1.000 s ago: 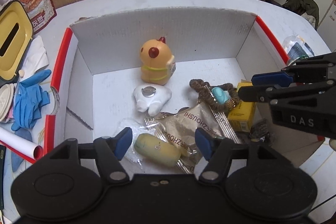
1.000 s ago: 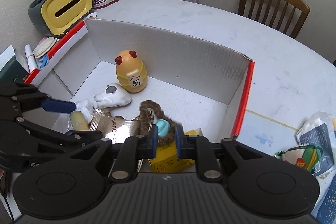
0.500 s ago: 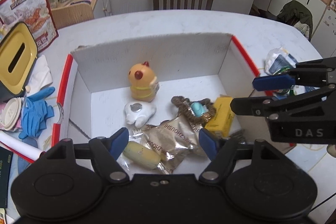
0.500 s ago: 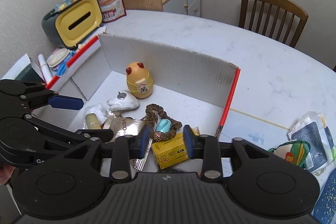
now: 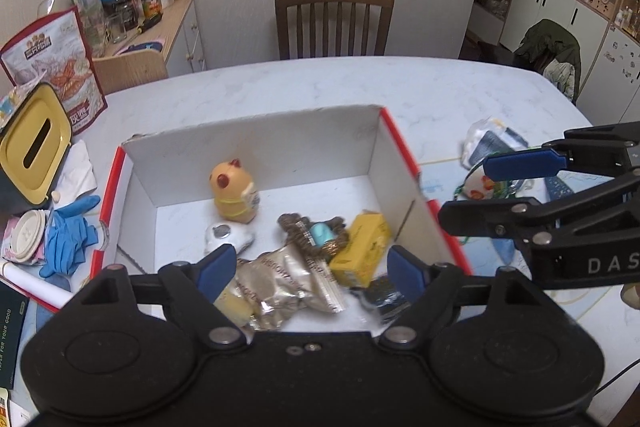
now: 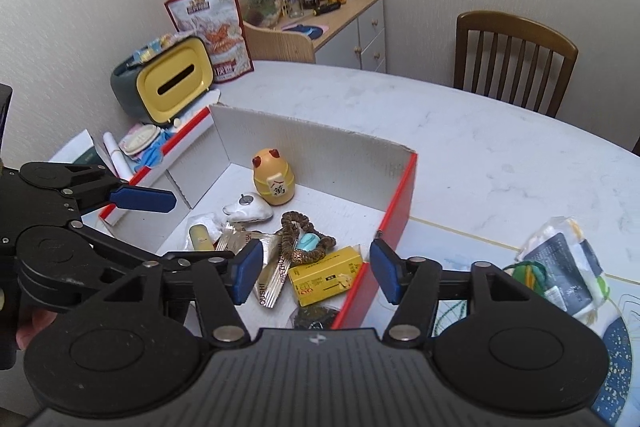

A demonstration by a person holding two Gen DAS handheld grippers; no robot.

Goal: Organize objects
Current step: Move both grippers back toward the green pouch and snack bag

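Observation:
A white cardboard box with red edges (image 5: 396,135) (image 6: 396,203) holds an orange figurine (image 5: 234,195) (image 6: 274,181), a white trinket (image 5: 228,237) (image 6: 248,211), a brown braided band (image 5: 308,231) (image 6: 300,239), a yellow carton (image 5: 360,247) (image 6: 324,281), snack packets (image 5: 280,279) (image 6: 272,275) and a pale yellow tube (image 5: 232,303) (image 6: 199,237). My left gripper (image 5: 308,269) (image 6: 180,227) hovers above the box's near side, its jaws opening, with nothing between them. My right gripper (image 6: 316,271) (image 5: 472,191) hangs over the box's right wall. Its jaws are also opening and hold nothing.
A yellow tissue box (image 5: 34,143) (image 6: 172,83), blue gloves (image 5: 66,235) and a snack bag (image 5: 52,55) crowd the table's left. Plastic-wrapped packets (image 6: 568,267) (image 5: 492,143) lie right of the box. A wooden chair (image 5: 334,19) (image 6: 514,59) stands at the far edge.
Both grippers have risen and drawn back from the box, which now looks smaller. The right jaws went from nearly shut to wide apart; the left jaws spread wider. The box's contents stayed put.

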